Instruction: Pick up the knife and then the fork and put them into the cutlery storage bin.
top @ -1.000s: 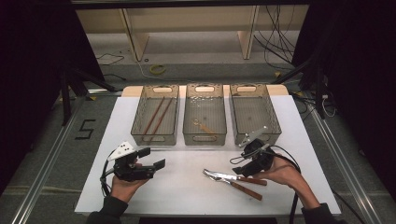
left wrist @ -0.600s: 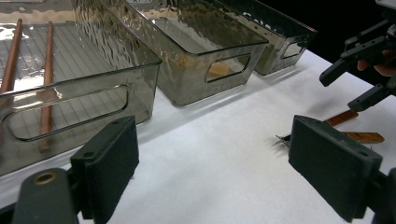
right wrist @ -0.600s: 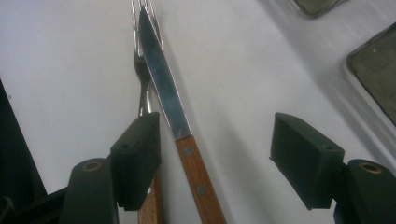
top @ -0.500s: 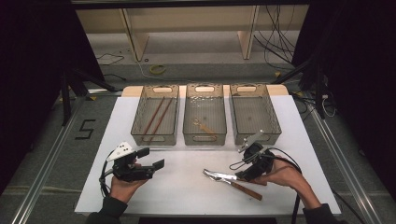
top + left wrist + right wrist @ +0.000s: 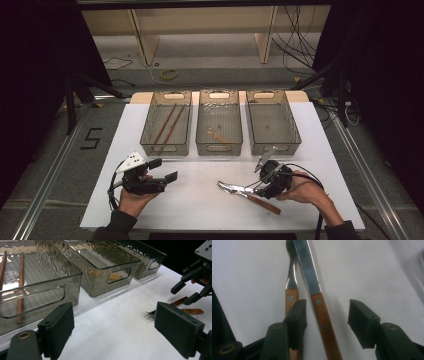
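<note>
I have the right gripper (image 5: 263, 181) low over the white surface (image 5: 200, 210), jaws spread wide and holding nothing, with the wooden-handled knife (image 5: 319, 300) lying between them in the right gripper view. Its handle runs up the middle of the gap, nearer my left-hand pad than the other. A fork (image 5: 291, 287) with a matching wooden handle lies just beside the knife, and that same pad sits right over its handle, so the two pieces are close enough to be confused in a grasp. From the high view both pieces (image 5: 247, 192) rest flat on the surface in front of the three clear bins (image 5: 220, 145): the left bin holds two chopsticks (image 5: 165, 124), the middle bin (image 5: 110, 277) has a small pale item I can't make out, and the right bin (image 5: 272, 125) looks empty. I judge this to be the pick-up step of sorting cutlery into the bins, with the grasp not yet made. The next move, as I see it, calls for settling the jaws so only the knife handle is between them, keeping the fork outside, then closing squarely across the handle before lifting. My left gripper (image 5: 159, 172) hangs above the surface on the left, jaws wide apart and empty, well apart from the cutlery.
</note>
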Demonstrator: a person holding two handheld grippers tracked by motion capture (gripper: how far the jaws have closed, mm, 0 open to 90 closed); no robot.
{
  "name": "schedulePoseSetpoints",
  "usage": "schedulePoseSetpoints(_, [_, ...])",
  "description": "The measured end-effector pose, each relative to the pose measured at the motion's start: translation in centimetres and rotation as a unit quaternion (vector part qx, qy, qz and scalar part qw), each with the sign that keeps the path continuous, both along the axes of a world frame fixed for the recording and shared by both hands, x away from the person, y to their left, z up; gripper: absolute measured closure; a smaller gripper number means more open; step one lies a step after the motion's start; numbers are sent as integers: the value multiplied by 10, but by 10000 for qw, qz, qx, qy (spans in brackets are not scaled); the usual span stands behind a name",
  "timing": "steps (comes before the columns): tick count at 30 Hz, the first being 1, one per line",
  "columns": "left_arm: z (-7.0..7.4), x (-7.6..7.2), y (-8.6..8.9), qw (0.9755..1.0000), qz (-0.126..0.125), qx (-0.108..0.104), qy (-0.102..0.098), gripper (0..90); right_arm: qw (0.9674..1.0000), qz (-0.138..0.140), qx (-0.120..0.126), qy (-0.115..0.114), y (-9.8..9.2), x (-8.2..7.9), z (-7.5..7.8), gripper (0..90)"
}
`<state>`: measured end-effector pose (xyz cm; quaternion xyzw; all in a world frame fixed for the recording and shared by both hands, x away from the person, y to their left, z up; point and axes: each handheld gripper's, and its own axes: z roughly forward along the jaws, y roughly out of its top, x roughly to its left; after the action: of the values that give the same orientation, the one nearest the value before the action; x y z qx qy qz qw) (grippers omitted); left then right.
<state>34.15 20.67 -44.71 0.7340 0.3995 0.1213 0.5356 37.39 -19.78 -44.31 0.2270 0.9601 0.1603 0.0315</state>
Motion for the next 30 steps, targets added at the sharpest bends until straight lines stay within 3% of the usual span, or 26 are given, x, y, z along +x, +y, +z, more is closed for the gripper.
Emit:
schedulePoseSetpoints(19, [0,-1,1,10000,17,2,-20,157,9982,380,-470,9,8,1,-13,648])
schedulePoseSetpoints(30, [0,-1,1,10000,20,7,-12,158,9974,497,-520,21,12,-2,-13,725])
